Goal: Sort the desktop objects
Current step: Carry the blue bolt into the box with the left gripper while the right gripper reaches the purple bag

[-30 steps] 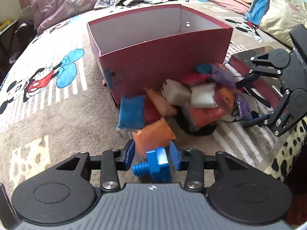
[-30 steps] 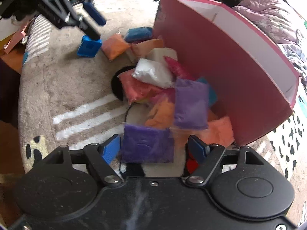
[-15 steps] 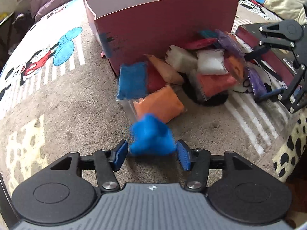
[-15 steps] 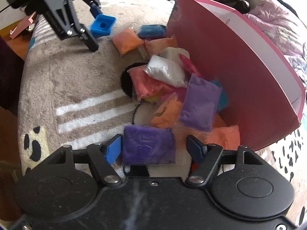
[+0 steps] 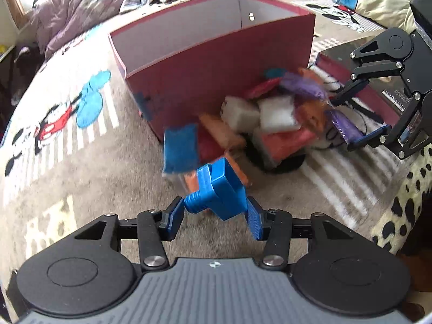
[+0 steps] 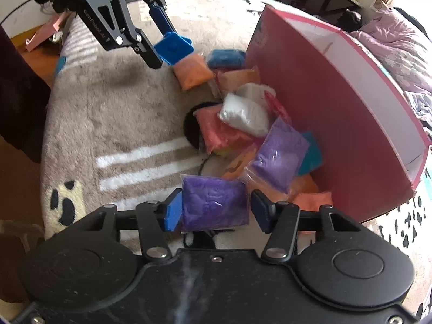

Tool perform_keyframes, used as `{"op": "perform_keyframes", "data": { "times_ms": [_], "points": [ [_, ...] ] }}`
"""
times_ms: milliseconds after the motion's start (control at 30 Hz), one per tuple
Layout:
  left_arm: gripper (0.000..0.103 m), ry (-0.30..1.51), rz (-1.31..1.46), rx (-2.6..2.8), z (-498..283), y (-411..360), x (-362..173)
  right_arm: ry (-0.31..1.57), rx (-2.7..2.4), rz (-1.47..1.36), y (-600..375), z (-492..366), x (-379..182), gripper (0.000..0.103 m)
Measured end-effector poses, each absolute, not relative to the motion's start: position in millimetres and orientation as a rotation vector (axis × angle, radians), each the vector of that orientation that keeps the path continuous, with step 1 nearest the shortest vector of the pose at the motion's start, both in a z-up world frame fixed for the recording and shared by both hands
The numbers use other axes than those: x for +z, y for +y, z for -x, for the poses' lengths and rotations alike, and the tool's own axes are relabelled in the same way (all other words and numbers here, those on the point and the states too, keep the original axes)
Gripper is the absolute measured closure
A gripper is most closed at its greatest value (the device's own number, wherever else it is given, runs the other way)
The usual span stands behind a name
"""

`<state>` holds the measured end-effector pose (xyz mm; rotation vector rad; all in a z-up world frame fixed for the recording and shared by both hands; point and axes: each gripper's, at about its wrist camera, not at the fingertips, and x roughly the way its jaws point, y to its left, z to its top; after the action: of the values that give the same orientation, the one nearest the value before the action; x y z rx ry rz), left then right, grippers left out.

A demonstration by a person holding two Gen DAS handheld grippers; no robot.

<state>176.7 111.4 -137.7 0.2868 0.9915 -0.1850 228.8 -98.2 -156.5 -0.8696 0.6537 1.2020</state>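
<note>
My left gripper (image 5: 214, 217) is shut on a blue plastic bolt with a square head (image 5: 217, 189), held above the blanket; it also shows in the right wrist view (image 6: 172, 48). My right gripper (image 6: 214, 212) has its jaws around a dark purple bag (image 6: 214, 202), which lies on the blanket; the left pad touches it, the right pad stands slightly off. A pile of coloured bags (image 6: 243, 118) lies against the red open box (image 6: 337, 108), also seen in the left wrist view (image 5: 216, 62). The right gripper shows in the left wrist view (image 5: 359, 118).
The bed is covered by a tan Mickey Mouse blanket (image 5: 67, 140). A dark flat box lid (image 5: 359, 62) lies right of the pile. Pillows and bedding (image 5: 81, 19) lie behind the box. The bed edge (image 6: 48, 124) drops off to the left in the right wrist view.
My left gripper has lifted the blue bolt off the blanket and carried it up beside the pile. My right gripper has closed in around the dark purple bag.
</note>
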Motion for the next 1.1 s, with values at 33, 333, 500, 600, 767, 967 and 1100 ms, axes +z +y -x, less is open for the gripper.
{"op": "perform_keyframes", "data": {
  "times_ms": [33,333,500,600,767,967,1100],
  "points": [
    [0.055,0.984,-0.294,-0.185,-177,109,-136,0.648,1.2,0.864,-99,-229,-154,0.049],
    [0.055,0.886,-0.29,-0.167,-190,93,-115,0.617,1.193,0.813,-104,-232,-139,0.049],
    [0.055,0.794,-0.292,-0.136,-198,81,-97,0.619,1.187,0.774,-107,-236,-135,0.049],
    [0.055,0.732,-0.304,-0.121,-201,72,-87,0.624,1.186,0.772,-109,-236,-136,0.049],
    [0.055,0.67,-0.316,-0.097,-209,61,-77,0.637,1.191,0.779,-111,-234,-140,0.049],
    [0.055,0.64,-0.304,-0.05,-220,58,-72,0.645,1.198,0.788,-111,-233,-142,0.049],
    [0.055,0.631,-0.282,0.002,-228,63,-69,0.666,1.191,0.788,-111,-234,-146,0.049]
  ]
}}
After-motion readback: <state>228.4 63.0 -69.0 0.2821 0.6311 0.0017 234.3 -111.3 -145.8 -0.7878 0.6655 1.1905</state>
